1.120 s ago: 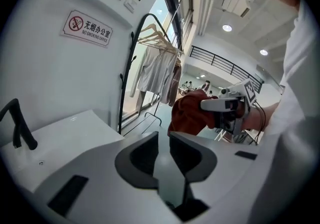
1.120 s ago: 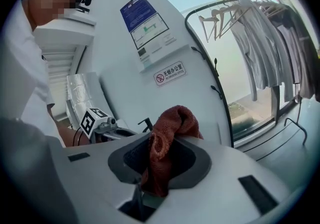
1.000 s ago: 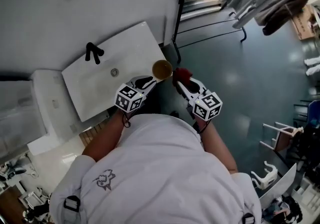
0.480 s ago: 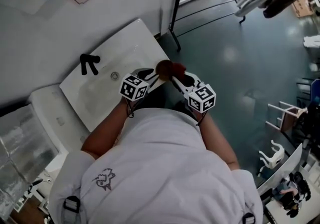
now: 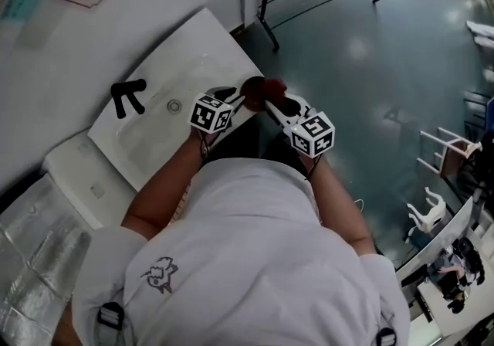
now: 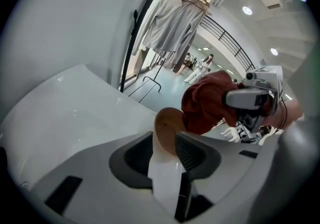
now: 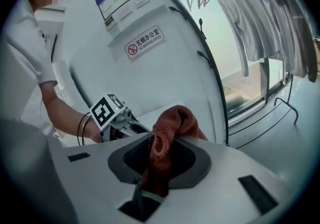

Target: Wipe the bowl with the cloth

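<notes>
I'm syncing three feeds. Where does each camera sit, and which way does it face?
Head view: on the head, facing steeply down at the sink; shirt, forearms, left gripper and right gripper show.
Left gripper view: on that gripper, looking along its jaws at the bowl between them.
Right gripper view: on that gripper, looking along its jaws, shut on the cloth; shirt and left forearm show.
Shared: both gripper views show the cloth.
</notes>
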### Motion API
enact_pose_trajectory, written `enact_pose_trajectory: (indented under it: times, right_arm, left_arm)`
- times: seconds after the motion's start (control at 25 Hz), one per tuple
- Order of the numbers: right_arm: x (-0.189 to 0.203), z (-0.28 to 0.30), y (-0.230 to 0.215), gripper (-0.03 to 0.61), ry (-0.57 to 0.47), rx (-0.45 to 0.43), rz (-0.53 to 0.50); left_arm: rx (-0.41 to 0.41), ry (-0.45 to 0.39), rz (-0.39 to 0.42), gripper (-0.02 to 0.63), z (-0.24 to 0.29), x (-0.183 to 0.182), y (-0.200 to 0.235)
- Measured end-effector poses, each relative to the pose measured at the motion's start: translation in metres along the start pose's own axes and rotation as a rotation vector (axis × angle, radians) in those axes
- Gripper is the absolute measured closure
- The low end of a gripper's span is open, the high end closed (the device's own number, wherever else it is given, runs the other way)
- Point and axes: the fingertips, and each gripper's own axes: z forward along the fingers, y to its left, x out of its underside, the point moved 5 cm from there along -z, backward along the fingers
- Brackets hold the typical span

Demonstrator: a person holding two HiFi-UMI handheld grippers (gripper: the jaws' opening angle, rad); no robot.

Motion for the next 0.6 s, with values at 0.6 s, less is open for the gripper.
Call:
enact_pose_trajectory:
  times: [0.6]
  right_arm:
    - [0.012,0.023,-0.014,0.491,0.050,-0.012,0.022]
  left_arm:
    - [0.012,0.127,-0.054,0.518,0.047,0.001,0.018]
